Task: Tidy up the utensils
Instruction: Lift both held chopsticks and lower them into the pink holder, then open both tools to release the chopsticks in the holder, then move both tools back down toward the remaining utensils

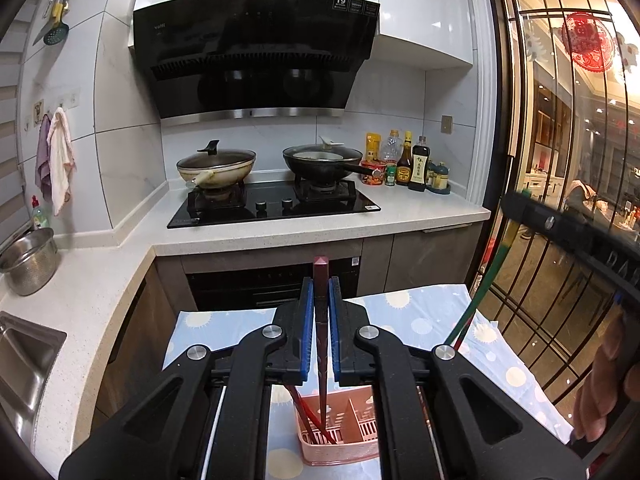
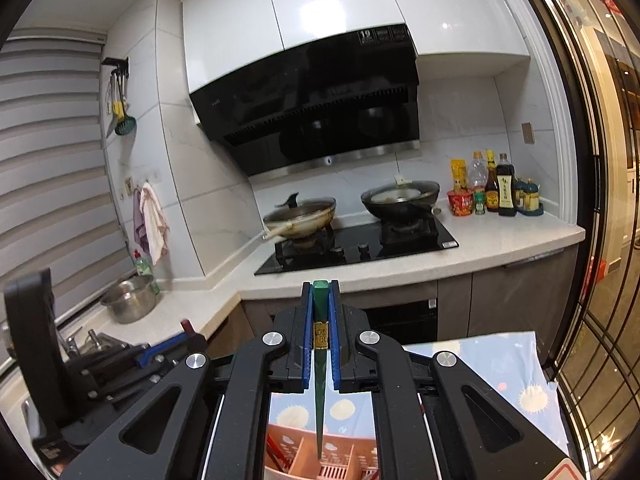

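Observation:
My left gripper (image 1: pixel 321 292) is shut on a dark red chopstick (image 1: pixel 321 320) held upright, its tip down in the left part of a pink slotted utensil holder (image 1: pixel 340 440), where another red chopstick leans. My right gripper (image 2: pixel 321 296) is shut on a green chopstick (image 2: pixel 320 380) with a gold band, its tip just above the pink holder (image 2: pixel 332 460). The green chopstick (image 1: pixel 486 276) and the right gripper also show at the right of the left wrist view. The left gripper (image 2: pixel 160 350) shows at the left of the right wrist view.
The holder stands on a table with a blue sun-print cloth (image 1: pixel 424 312). Beyond are a white counter (image 1: pixel 420 216), a black hob with two pans (image 1: pixel 276 200), sauce bottles (image 1: pixel 408 164), a steel pot (image 1: pixel 30 260) and sink (image 1: pixel 24 356). A glass door (image 1: pixel 560 160) is right.

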